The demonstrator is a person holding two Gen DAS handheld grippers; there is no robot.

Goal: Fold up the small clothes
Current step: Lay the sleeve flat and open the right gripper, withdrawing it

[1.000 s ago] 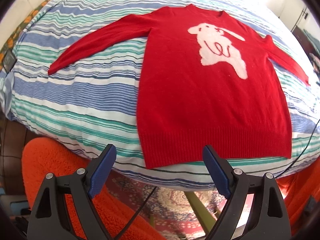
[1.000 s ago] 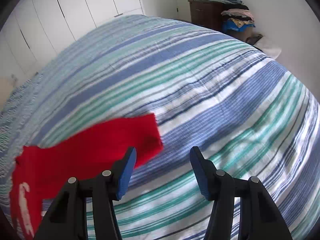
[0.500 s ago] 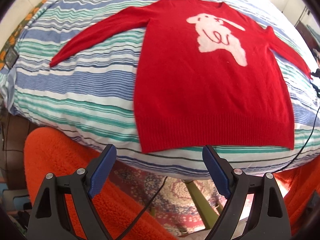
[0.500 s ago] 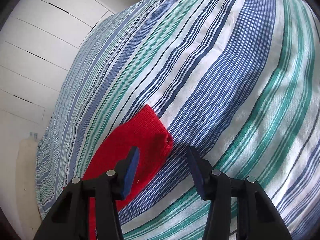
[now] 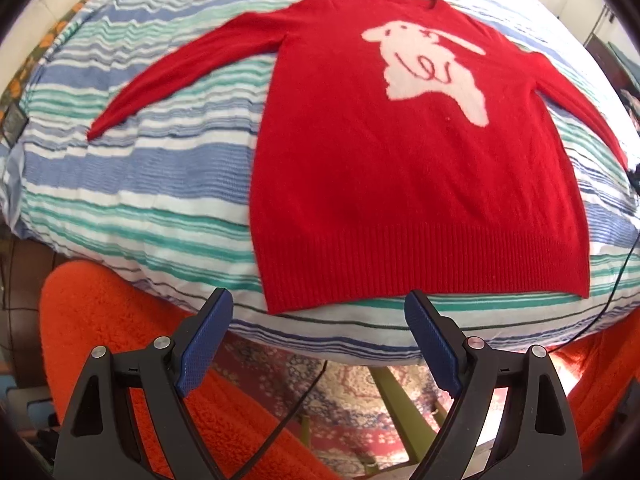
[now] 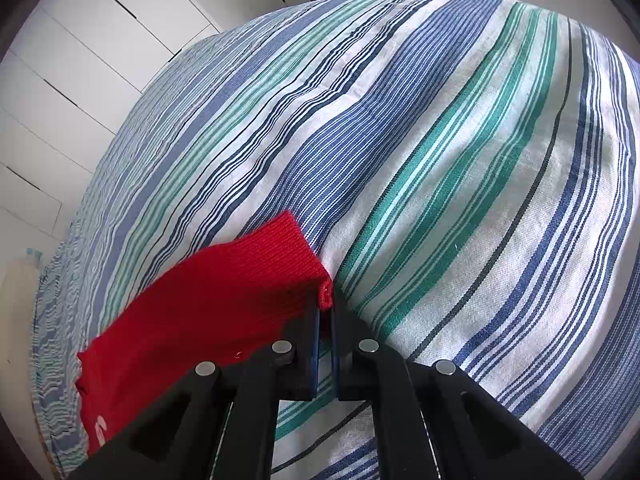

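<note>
Pinching the sleeve cuff [image 6: 320, 294] at lower centre, my right hand-held gripper [image 6: 325, 320] is clamped to carry it inward, while the left hand-held gripper [image 5: 316, 340], spread wide and empty, hovers below the red sweater [image 5: 420, 184] lying flat on the bed [image 5: 132, 200].

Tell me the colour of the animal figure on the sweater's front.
White, with thin red line details, on the red sweater; the animal figure shows best in the left wrist view.

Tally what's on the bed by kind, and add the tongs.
Sweater: 1, red, spread flat on the striped bed
Sleeves: 2, both spread out
Tongs: 2, left tongs open, right tongs shut on the right cuff
Total: 1 garment, 2 tongs
</note>
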